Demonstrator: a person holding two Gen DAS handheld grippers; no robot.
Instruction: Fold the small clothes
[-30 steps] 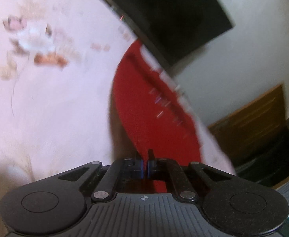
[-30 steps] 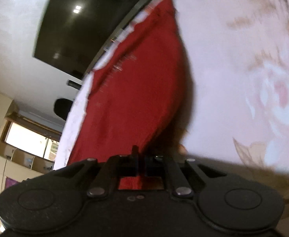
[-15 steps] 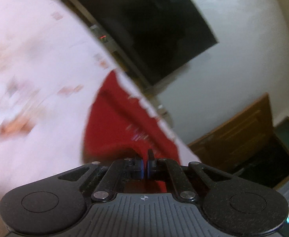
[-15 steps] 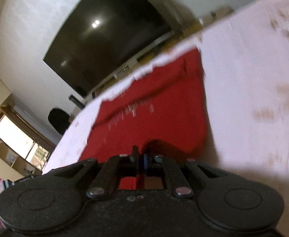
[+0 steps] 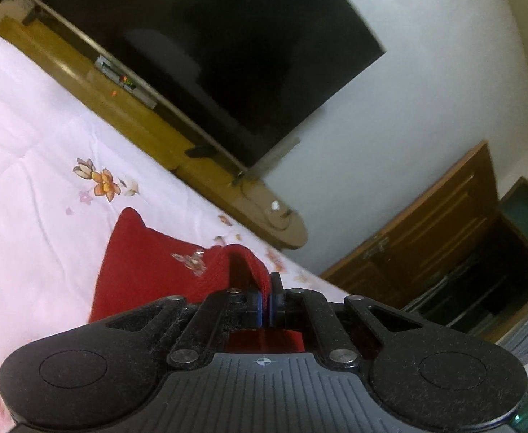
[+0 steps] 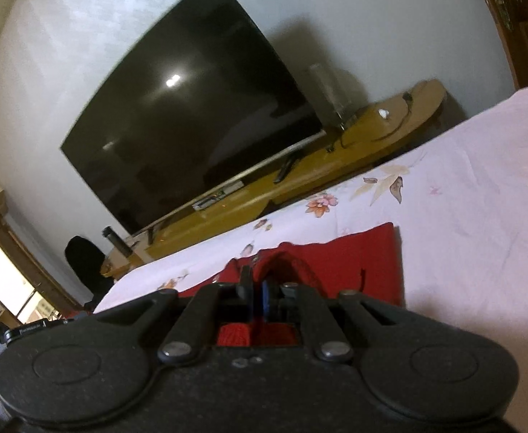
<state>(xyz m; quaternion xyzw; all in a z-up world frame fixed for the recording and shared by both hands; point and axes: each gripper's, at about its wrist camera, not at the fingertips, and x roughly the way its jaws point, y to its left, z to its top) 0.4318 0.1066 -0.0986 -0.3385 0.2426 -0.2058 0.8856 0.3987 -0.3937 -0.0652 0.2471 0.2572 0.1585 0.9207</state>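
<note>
The red garment lies on the flowered bedsheet, its near edge lifted and pinched in both claws: the left gripper and the right gripper are each closed almost fully on a fold of it. It looks like a soft, light knit that will droop and slide, so corners and hems seem the best holds. Open sheet spreads toward 9 o'clock in the left view and 3 o'clock in the right, while the bed's far edge and the TV stand sit at 12 o'clock.

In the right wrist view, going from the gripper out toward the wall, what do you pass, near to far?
Right gripper, shut on the red garment → floral bedsheet → wooden TV stand → television against the wall.
</note>
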